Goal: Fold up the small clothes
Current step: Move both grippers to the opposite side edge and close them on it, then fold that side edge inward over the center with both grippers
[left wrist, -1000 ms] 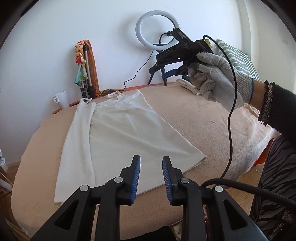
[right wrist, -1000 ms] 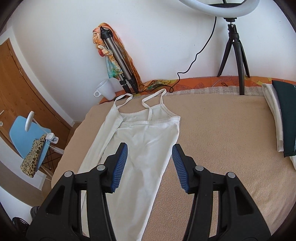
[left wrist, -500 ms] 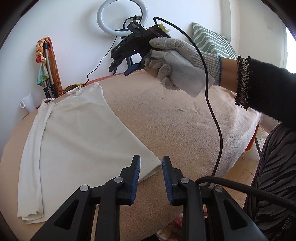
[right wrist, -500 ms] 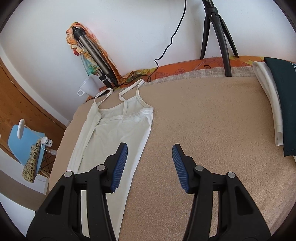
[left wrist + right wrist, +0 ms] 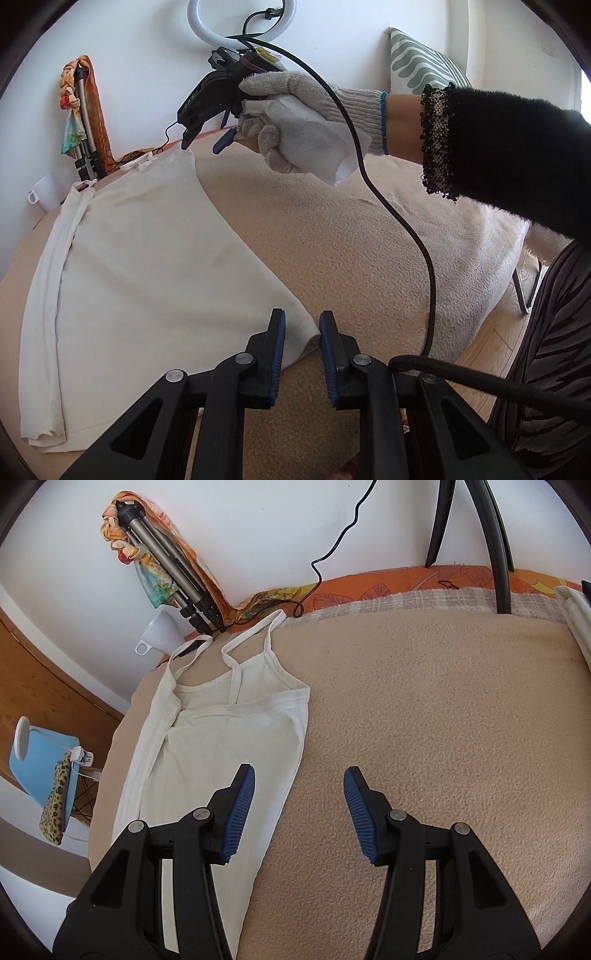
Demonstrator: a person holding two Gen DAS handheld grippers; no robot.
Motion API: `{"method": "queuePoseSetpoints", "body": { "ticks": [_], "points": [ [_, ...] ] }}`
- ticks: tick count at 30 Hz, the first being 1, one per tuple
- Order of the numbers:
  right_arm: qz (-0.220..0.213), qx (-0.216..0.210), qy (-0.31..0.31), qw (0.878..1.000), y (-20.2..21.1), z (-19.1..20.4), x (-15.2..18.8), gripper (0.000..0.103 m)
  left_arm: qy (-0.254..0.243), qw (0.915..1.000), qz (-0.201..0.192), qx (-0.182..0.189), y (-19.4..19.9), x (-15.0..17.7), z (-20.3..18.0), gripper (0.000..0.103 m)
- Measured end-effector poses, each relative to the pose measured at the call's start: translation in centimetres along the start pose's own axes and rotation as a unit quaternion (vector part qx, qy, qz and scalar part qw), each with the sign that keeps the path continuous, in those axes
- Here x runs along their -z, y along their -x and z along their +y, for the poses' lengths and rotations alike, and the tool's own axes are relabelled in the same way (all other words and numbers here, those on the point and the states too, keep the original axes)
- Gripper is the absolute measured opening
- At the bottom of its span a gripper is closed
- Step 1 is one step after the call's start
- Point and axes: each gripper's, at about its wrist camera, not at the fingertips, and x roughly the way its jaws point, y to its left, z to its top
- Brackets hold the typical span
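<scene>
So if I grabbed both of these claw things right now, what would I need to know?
Left claw: open, its fingers either side of the top's near hem corner, not gripping.
Right claw: open, empty, over the top's right edge near the strap end.
The top lies flat on the blanket, left side already folded in.
Left to do: fold in the right side, then fold it shorter.

Soft matt cloth camisole [image 5: 236, 734] on nubbly fleece blanket [image 5: 424, 720] (beige).
</scene>
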Motion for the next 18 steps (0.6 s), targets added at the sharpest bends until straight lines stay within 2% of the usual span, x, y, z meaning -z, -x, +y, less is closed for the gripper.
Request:
{"method": "queuePoseSetpoints", "body": {
  "ticks": [2,8,11,13,18],
  "points": [
    [0.002,-0.001,-0.004,1.0,-0.9,-0.1,-0.5,0.053,0.014,0.9998,0.002,0.011,-0.1,-0.1,0.6,0.004],
    [-0.001,-0.006,-0.023,1.0,-2.8,-0.3,-1.7,0.053,0.029,0.9992,-0.006,0.028,0.4,-0.1,1.0,0.002],
    [0.0,-0.007,-0.026,1.0,-3.4,-0.1,-2.3,0.033,0.037,0.9986,-0.012,0.036,0.8,-0.3,1.3,0.002],
    [0.004,-0.01,-0.032,0.999,-3.9,0.0,-2.5,0.012,0.044,0.998,-0.018,0.041,1.2,-0.4,1.7,0.002],
    [-0.002,-0.003,-0.041,0.999,-3.8,0.5,-3.0,0.006,0.072,0.9949,-0.035,0.061,2.3,-0.6,2.6,0.002]
  ]
}}
